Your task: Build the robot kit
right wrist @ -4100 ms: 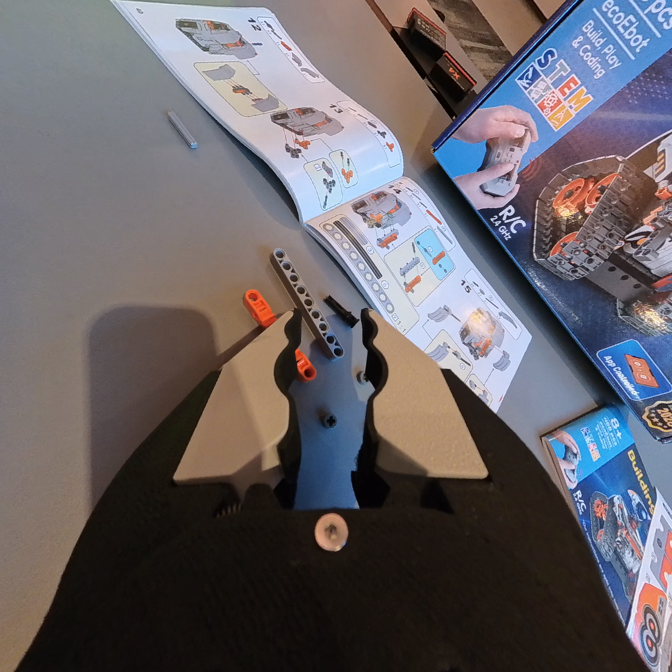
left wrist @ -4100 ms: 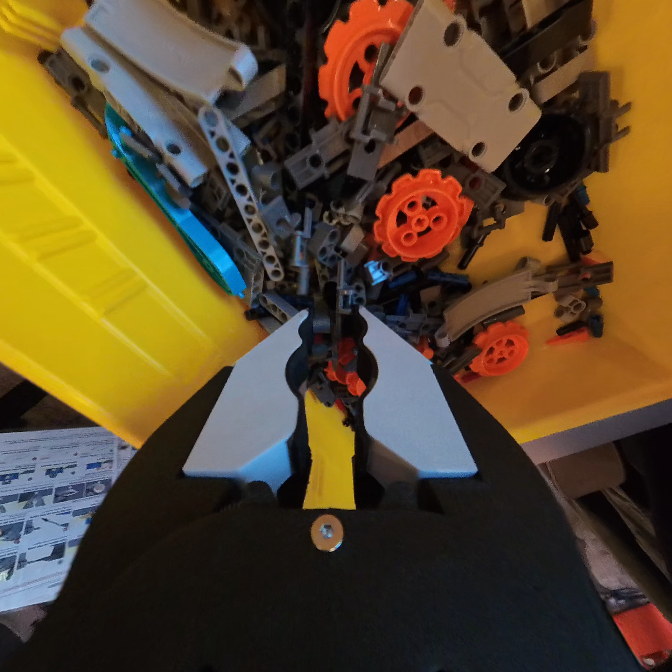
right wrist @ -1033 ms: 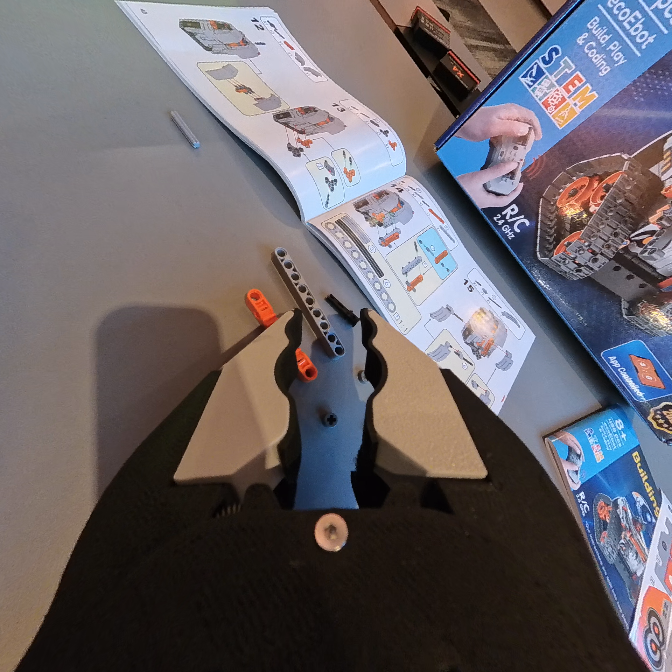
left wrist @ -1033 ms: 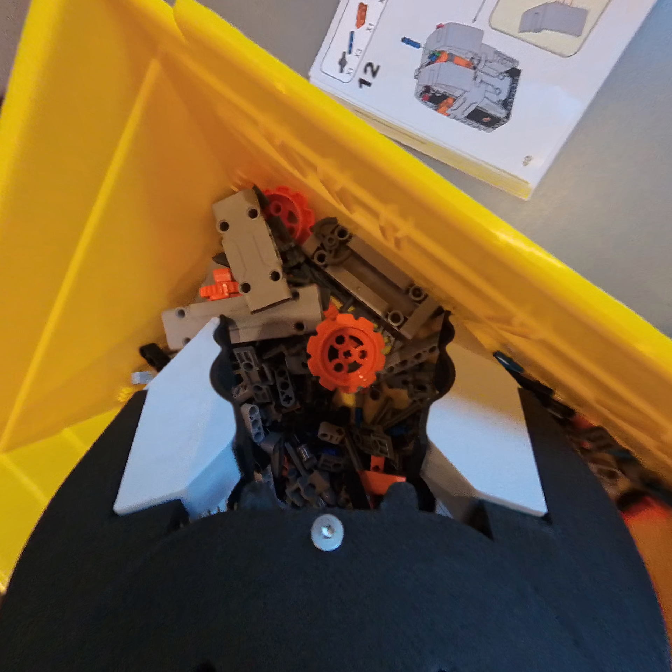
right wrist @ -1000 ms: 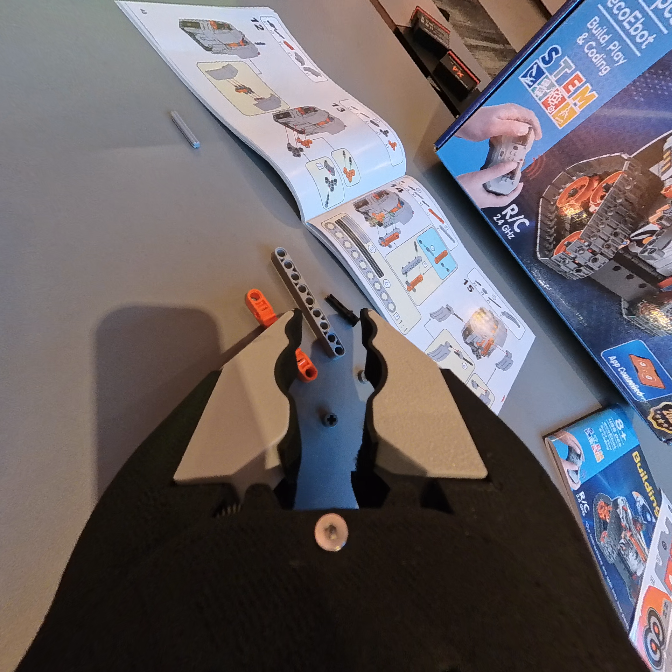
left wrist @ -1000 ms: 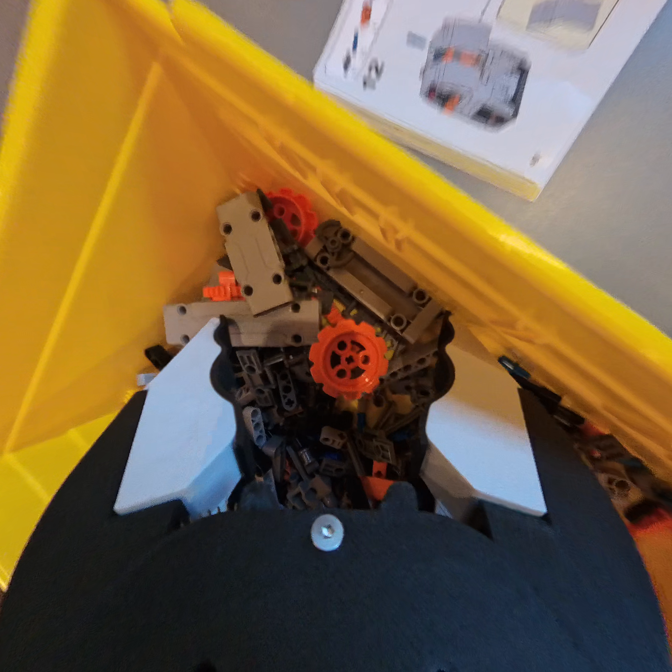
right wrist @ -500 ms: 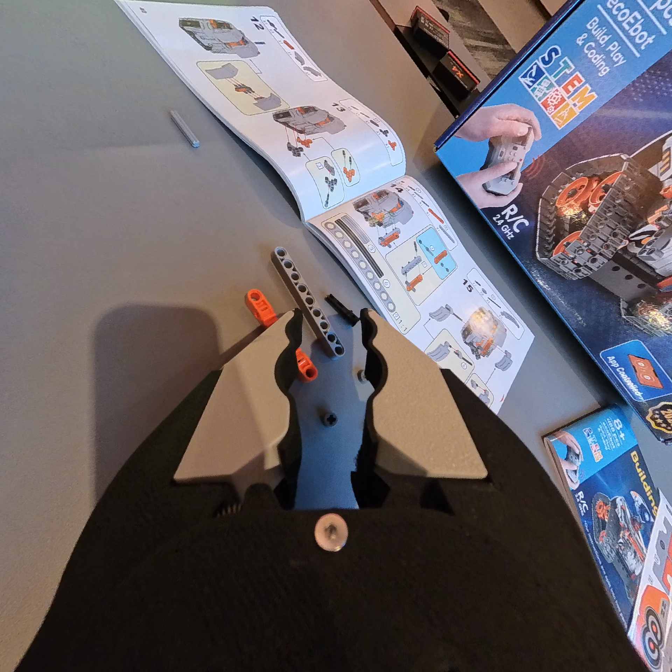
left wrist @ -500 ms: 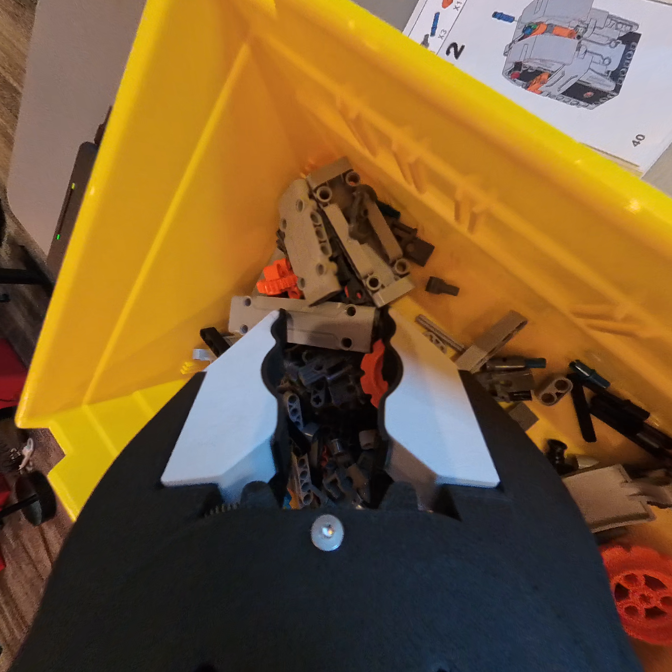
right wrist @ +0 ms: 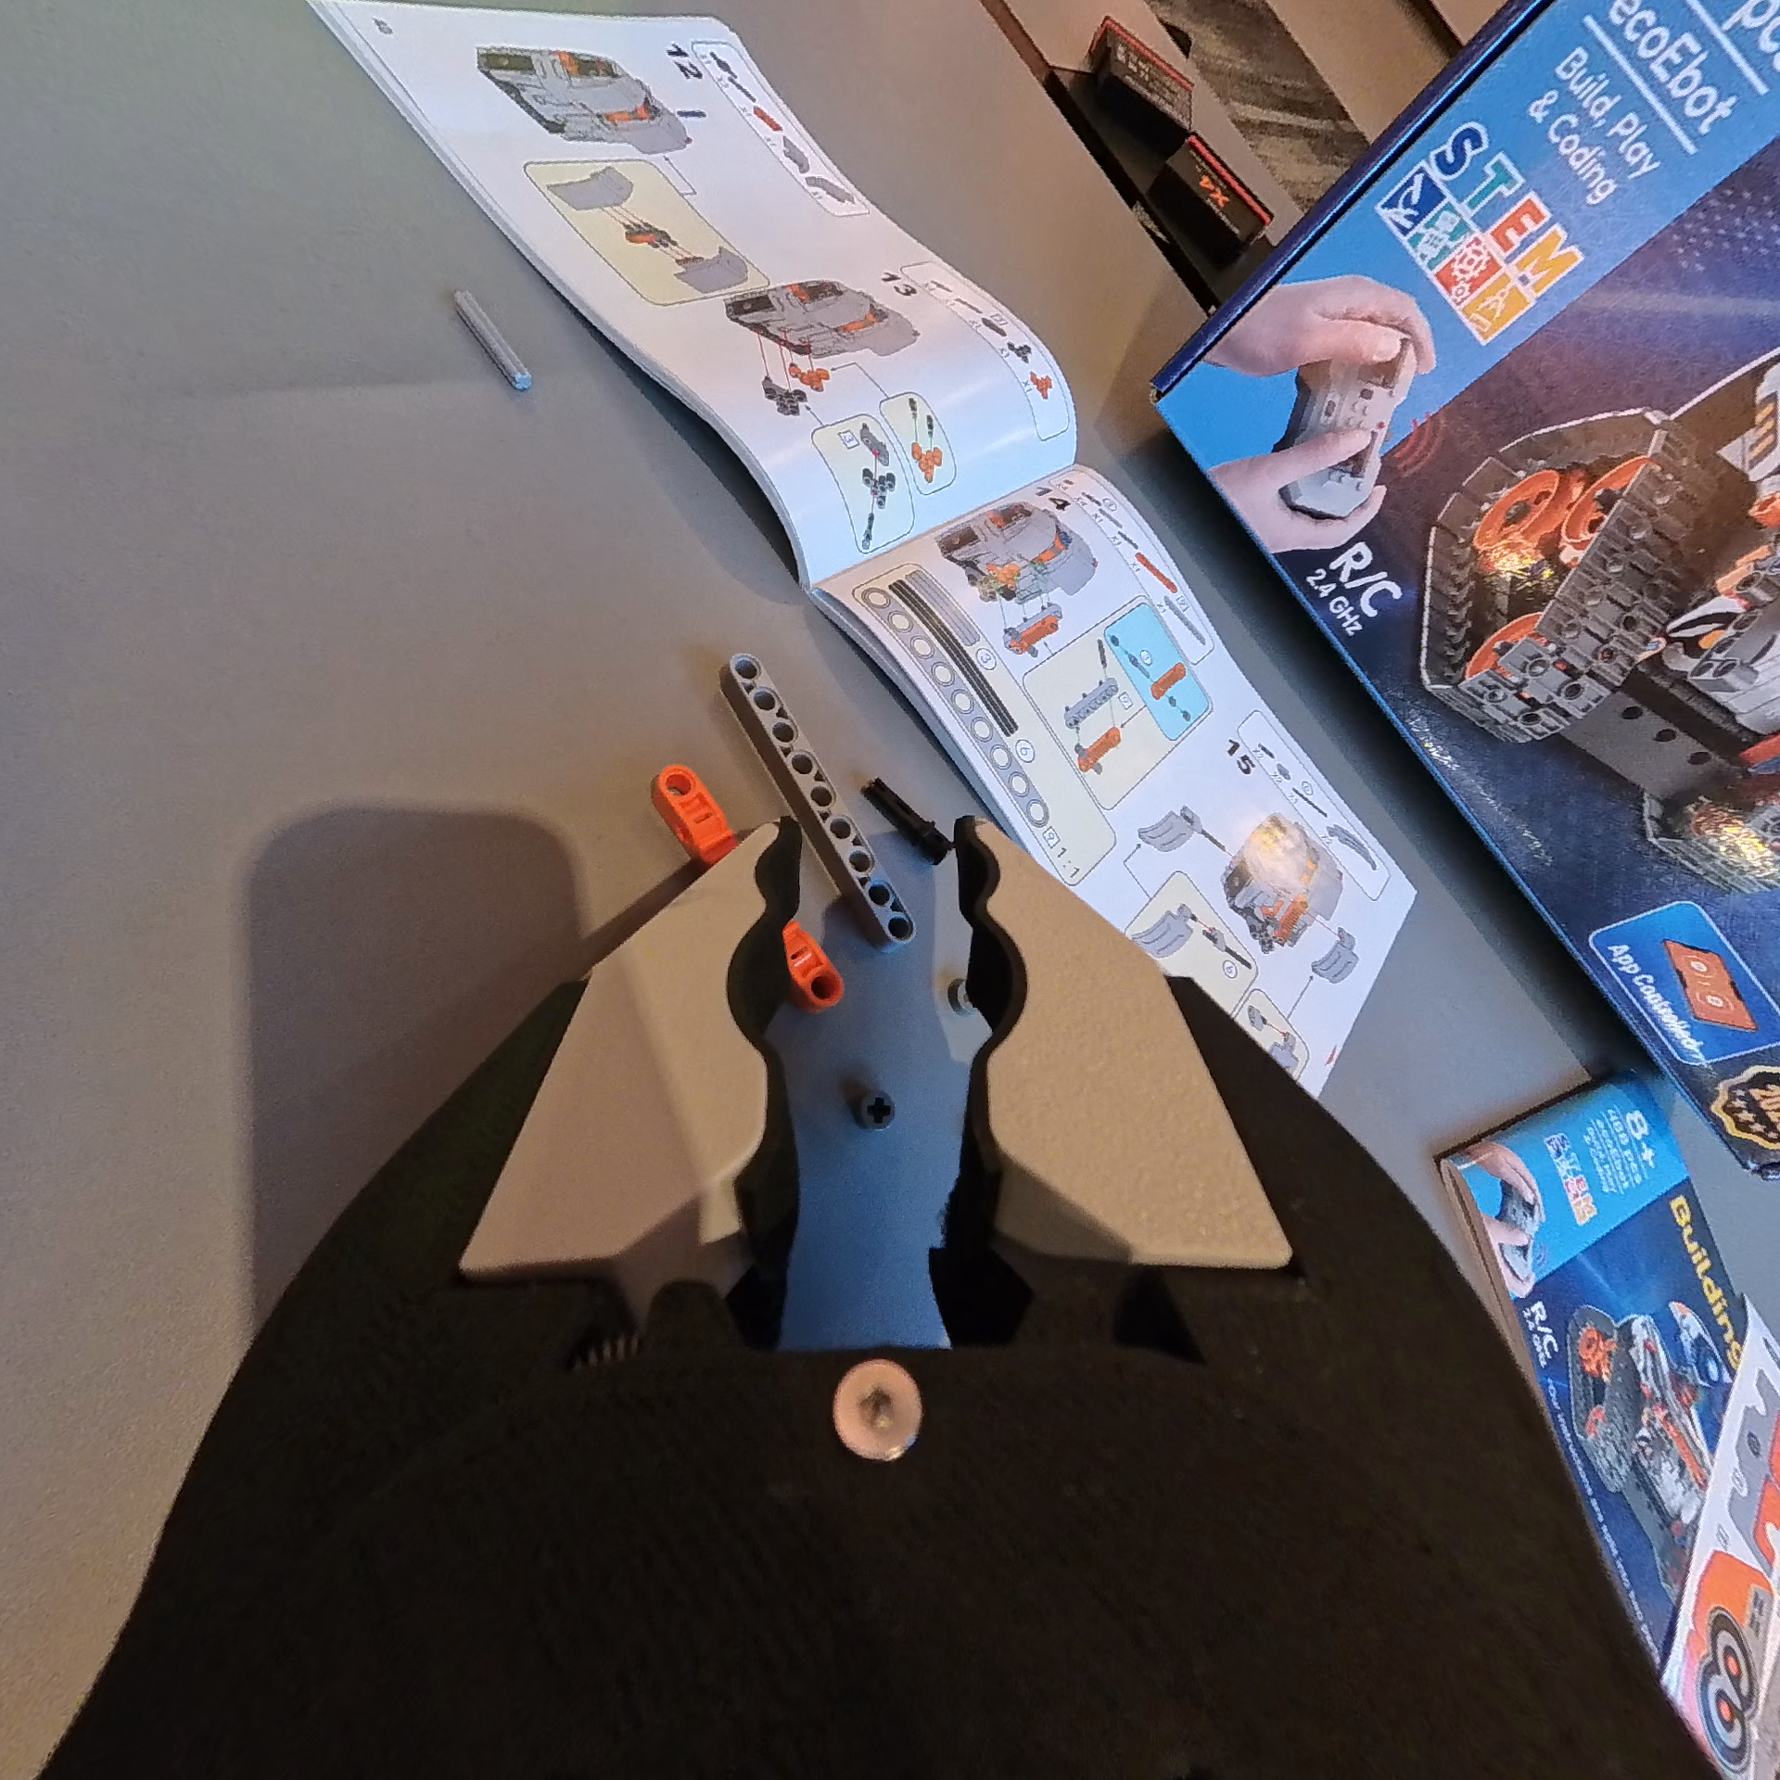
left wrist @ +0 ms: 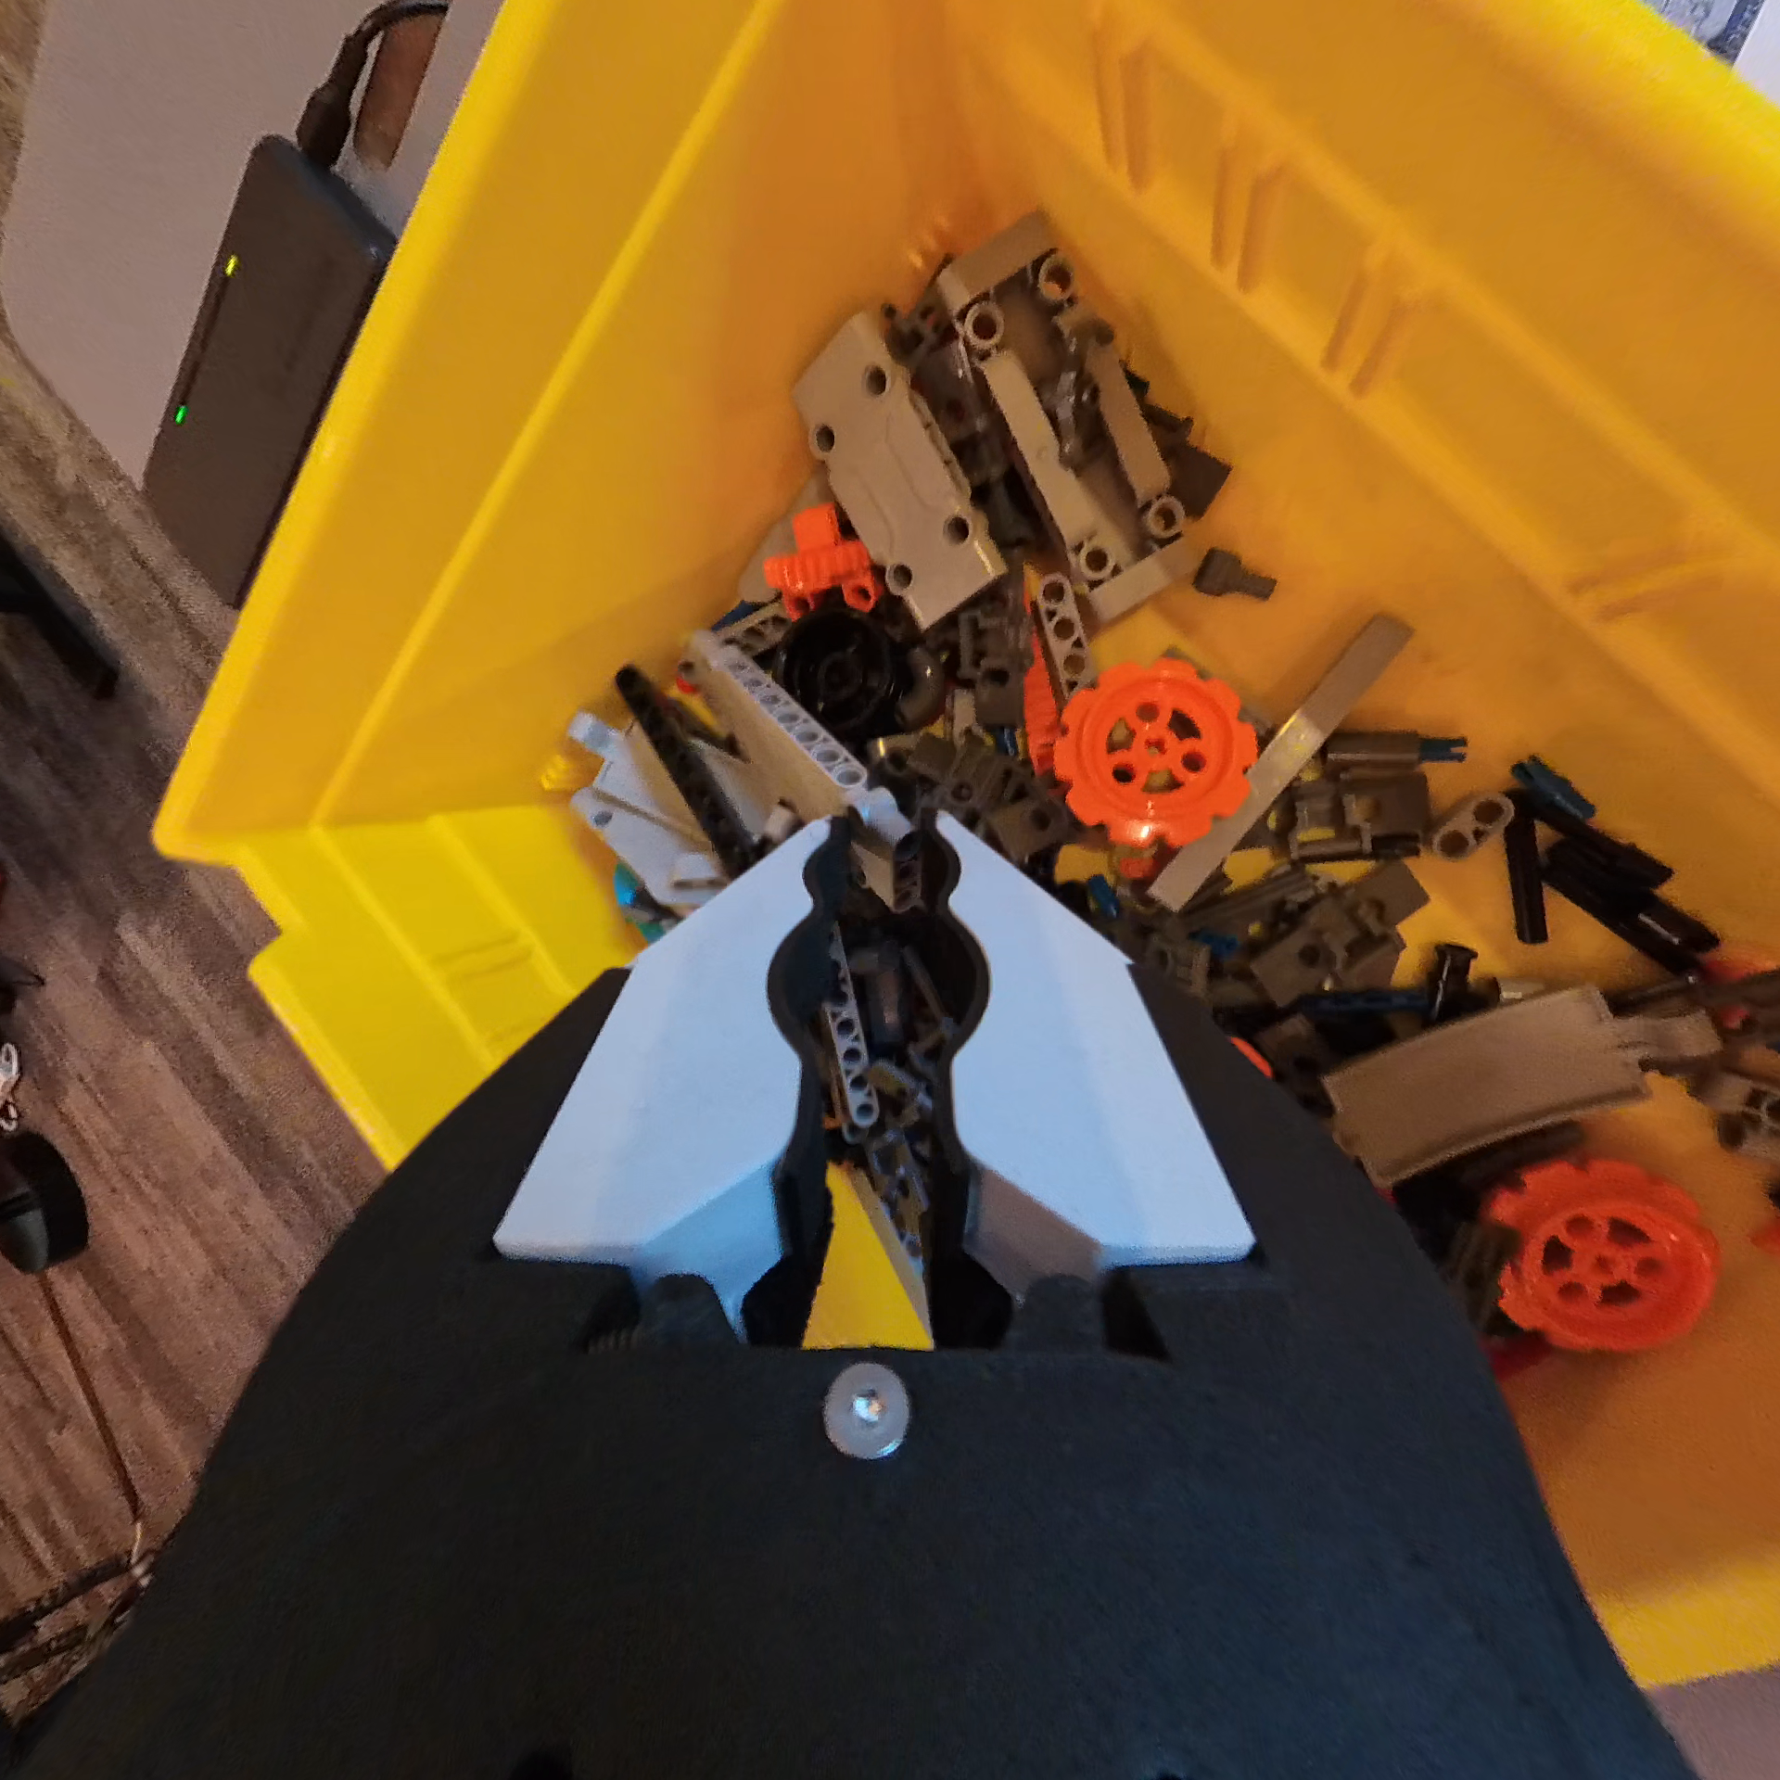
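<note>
My left gripper is inside a yellow bin of loose building parts. Its jaws are nearly together, pinching the end of a light grey holed beam on the heap. An orange gear and a black wheel lie just beyond the tips. My right gripper hovers low over a grey table, jaws open and empty. Between and just past its tips lie a grey holed beam, two orange connectors, a black pin and a small grey cross-axle stub.
The bin also holds grey panels, a second orange gear and several dark pins. An open instruction booklet, a blue kit box, a small blue booklet and a grey axle lie on the table. A dark device stands outside the bin. Tip to tip, the grippers are about 40 cm apart. From my right tips it is roughly 12 cm to the grey axle; from my left, 25 cm.
My left gripper went from wide open to nearly shut and moved across the bin onto the grey beam. The right gripper has not moved.
</note>
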Demonstrator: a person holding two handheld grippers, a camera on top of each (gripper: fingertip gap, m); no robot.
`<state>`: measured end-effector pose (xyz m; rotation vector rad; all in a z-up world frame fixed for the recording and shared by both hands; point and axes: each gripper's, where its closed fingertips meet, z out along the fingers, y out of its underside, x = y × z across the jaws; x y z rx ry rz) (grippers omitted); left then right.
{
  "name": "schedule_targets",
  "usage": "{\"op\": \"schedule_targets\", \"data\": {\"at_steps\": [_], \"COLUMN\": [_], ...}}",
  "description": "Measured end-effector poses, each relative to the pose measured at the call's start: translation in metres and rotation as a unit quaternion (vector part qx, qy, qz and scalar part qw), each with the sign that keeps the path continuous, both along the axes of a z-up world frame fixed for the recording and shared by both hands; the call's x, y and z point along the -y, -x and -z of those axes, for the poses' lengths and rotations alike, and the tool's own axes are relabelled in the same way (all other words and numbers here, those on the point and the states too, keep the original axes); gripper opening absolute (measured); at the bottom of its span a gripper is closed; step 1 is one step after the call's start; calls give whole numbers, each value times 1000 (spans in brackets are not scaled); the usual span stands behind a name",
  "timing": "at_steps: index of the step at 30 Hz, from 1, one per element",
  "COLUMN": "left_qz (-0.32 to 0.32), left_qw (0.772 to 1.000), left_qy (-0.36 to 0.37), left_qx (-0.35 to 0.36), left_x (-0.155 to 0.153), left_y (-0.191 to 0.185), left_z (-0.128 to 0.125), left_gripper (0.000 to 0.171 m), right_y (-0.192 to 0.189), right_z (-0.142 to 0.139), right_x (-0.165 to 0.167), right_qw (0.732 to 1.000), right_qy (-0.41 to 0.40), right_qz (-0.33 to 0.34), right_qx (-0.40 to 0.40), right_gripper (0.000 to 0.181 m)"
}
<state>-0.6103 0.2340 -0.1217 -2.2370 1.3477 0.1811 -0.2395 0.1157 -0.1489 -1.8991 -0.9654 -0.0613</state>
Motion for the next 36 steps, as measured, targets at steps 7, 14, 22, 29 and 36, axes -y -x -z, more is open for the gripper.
{"op": "schedule_targets", "data": {"at_steps": [7,14,22,29,36], "left_qz": [-35,-66,-86,6,32], "left_qw": [998,991,980,981,979], "left_qy": [41,113,175,165,189], "left_qx": [11,32,24,98,62], "left_x": [29,75,118,70,40], "left_y": [29,51,76,9,-28], "left_z": [-4,2,2,-17,30], "left_gripper": [5,4,4,65,57], "right_y": [1,1,1,2,0], "right_z": [0,0,0,0,0], "right_x": [1,1,1,1,1], "right_qw": [1000,1000,1000,1000,1000], "right_qy": [-1,-2,-2,-3,-1], "right_qz": [-3,-2,-2,-3,-1], "right_qx": [4,4,4,7,3], "right_gripper": [30,31,31,31,31]}}
